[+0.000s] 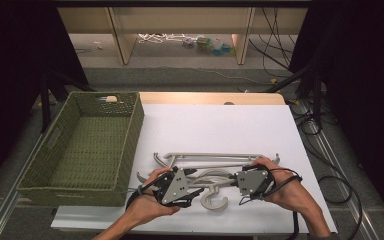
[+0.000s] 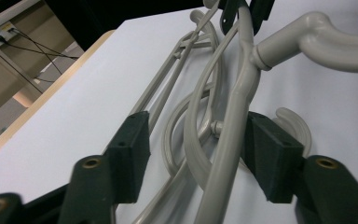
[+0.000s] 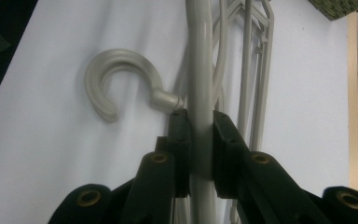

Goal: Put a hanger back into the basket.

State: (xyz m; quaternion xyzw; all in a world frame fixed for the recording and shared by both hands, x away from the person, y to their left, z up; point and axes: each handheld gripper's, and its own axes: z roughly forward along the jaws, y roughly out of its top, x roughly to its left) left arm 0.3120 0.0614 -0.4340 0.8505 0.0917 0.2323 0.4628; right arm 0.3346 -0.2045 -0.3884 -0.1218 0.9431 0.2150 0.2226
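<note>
Grey plastic hangers lie tangled on the white board just right of the green woven basket in the high view, their middle hidden under the left gripper and the right gripper, so how many there are is hard to make out. Along the left gripper view, one hanger arm runs up between the half-open jaws, against the right pad and clear of the left, its ends cut off. Along the right gripper view, both pads clamp a hanger bar just beside its hook, well away from the basket.
</note>
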